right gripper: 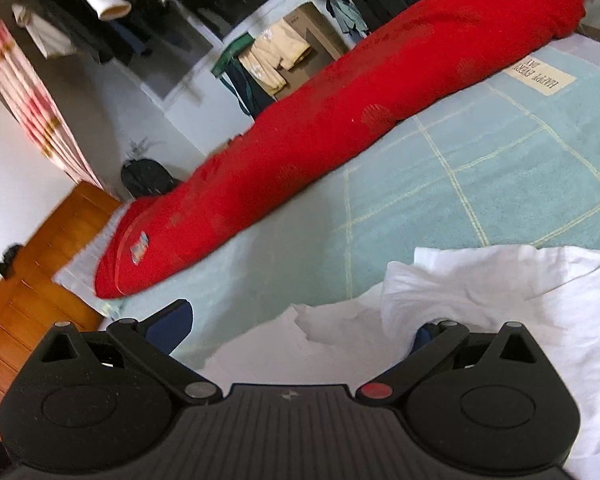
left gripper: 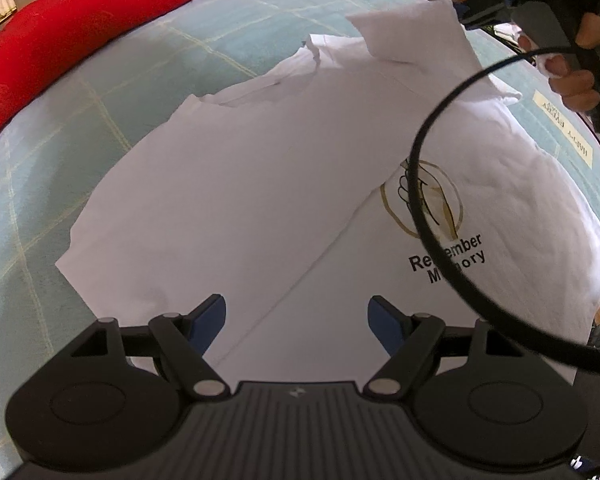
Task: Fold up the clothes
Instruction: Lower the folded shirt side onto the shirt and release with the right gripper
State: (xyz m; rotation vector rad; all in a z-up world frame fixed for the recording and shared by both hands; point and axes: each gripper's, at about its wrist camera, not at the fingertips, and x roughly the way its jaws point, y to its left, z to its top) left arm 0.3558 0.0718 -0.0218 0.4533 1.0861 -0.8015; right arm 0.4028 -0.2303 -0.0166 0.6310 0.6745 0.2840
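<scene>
At the bottom of the left wrist view the left tongs [left gripper: 296, 320] hang wide and empty over the white T-shirt [left gripper: 228, 200], spread mid-frame on the bed [left gripper: 40, 184] with one side folded over. The right tongs [right gripper: 300, 328] look spread too, cloth bunched against their right finger, grip uncertain. Beyond lies a red bolster [right gripper: 340, 128]; next, I judge, comes folding the printed side inward.

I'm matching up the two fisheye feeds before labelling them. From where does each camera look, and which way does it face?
Left wrist: sits behind the open left gripper, looks steeply down on the white T-shirt; a hand holding the other tool shows top right.
Right wrist: sits behind the open right gripper, looks shallowly across the bed toward the red bolster and hanging clothes; no hand shows.
Shared: T-shirt, bed, bolster.
</scene>
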